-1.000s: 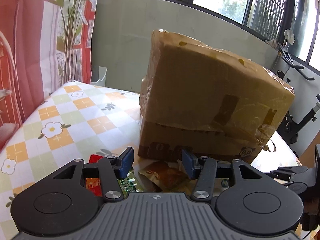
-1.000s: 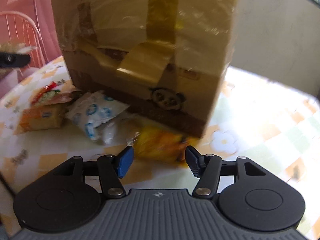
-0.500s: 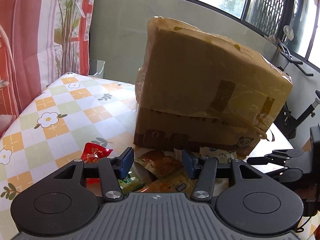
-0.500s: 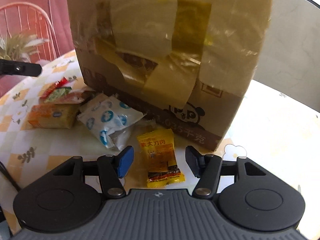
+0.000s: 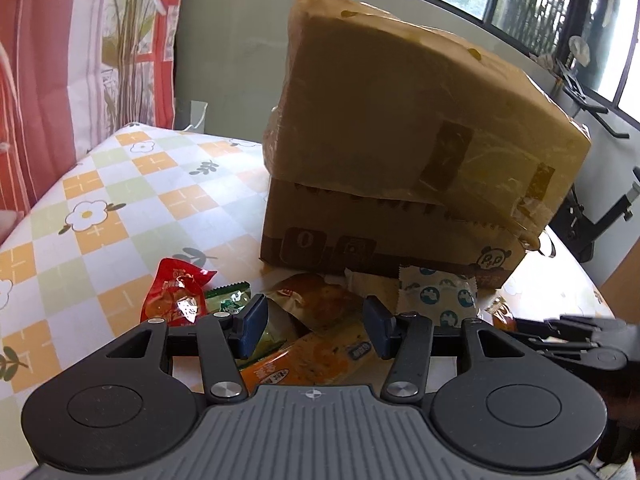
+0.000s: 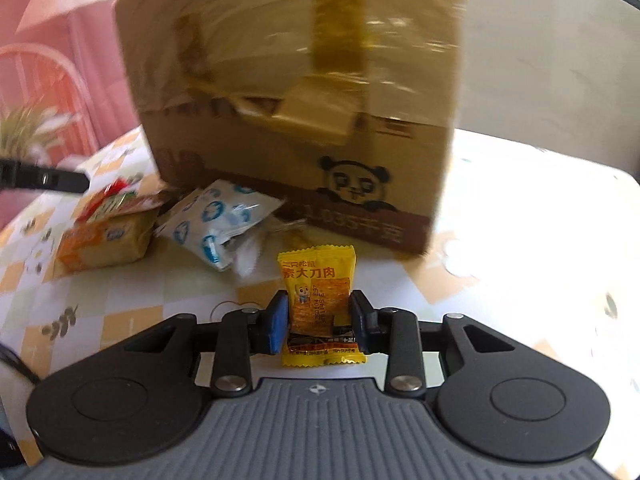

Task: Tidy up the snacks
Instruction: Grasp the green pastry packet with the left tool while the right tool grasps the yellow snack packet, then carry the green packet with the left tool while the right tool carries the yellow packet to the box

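Note:
A taped cardboard box (image 5: 400, 176) with a panda print stands on the checked tablecloth; it also shows in the right wrist view (image 6: 304, 112). Snack packets lie at its foot: a red one (image 5: 176, 296), a green one (image 5: 232, 300), an orange pack (image 5: 312, 360), a brown one (image 5: 316, 300) and a white-and-blue one (image 5: 436, 292). My left gripper (image 5: 314, 326) is open above the orange pack. My right gripper (image 6: 319, 324) has its pads against both sides of a yellow packet (image 6: 318, 300) lying on the table.
In the right wrist view an orange pack (image 6: 104, 244) and the white-and-blue packet (image 6: 216, 224) lie left of the yellow one. A red striped curtain (image 5: 48, 80) hangs at left. The right gripper's fingers (image 5: 576, 336) show at the right edge of the left wrist view.
My right gripper has moved down over the yellow packet and its jaws have narrowed onto it. My left gripper has pulled back and up a little, showing more packets.

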{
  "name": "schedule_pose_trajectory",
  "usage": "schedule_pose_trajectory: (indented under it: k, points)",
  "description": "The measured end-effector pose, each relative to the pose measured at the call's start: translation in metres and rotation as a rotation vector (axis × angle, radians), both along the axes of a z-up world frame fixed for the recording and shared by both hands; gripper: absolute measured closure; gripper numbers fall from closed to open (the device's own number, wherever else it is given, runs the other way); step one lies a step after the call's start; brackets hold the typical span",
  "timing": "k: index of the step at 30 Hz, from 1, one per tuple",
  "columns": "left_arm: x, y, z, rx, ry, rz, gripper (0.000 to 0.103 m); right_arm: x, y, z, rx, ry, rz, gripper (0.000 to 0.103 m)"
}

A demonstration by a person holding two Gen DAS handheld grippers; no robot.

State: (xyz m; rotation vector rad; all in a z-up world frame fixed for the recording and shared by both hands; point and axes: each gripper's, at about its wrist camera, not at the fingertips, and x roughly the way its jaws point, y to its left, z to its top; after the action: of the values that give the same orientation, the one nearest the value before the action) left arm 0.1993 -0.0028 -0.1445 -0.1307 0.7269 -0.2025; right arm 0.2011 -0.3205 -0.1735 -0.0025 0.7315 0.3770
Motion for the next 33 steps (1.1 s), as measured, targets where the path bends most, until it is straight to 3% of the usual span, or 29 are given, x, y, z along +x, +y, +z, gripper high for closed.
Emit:
schedule_pose_trajectory:
  k: [5, 14, 15, 17, 19, 24, 27, 33]
  points:
    - [0.000, 0.010, -0.007, -0.010, 0.033, 0.028, 0.048, -0.012, -0.003, -0.005, 0.043, -0.030, -0.059, 0.069]
    - [-0.001, 0.029, -0.019, 0.010, 0.081, 0.100, 0.049, -0.019, 0.001, -0.009, 0.011, -0.066, -0.045, 0.069]
    - [0.000, 0.031, -0.020, 0.007, 0.084, 0.109, 0.050, -0.019, 0.002, -0.010, 0.004, -0.069, -0.038, 0.069]
    - [0.003, 0.035, -0.022, -0.003, 0.090, 0.118, 0.064, -0.018, 0.004, -0.010, -0.001, -0.069, -0.031, 0.069]
    - [0.008, 0.036, -0.025, -0.014, 0.108, 0.114, 0.066, -0.018, 0.003, -0.010, 0.007, -0.068, -0.031, 0.069]
    - [0.018, 0.025, -0.028, 0.007, 0.109, 0.080, 0.066, -0.018, 0.001, -0.009, 0.018, -0.065, -0.031, 0.069]
    - [0.028, 0.025, -0.034, 0.060, 0.119, 0.126, 0.066, -0.018, 0.001, -0.009, 0.018, -0.064, -0.031, 0.069]
    - [0.050, 0.031, -0.043, 0.035, 0.159, 0.157, 0.058, -0.018, 0.001, -0.009, 0.017, -0.063, -0.031, 0.068]
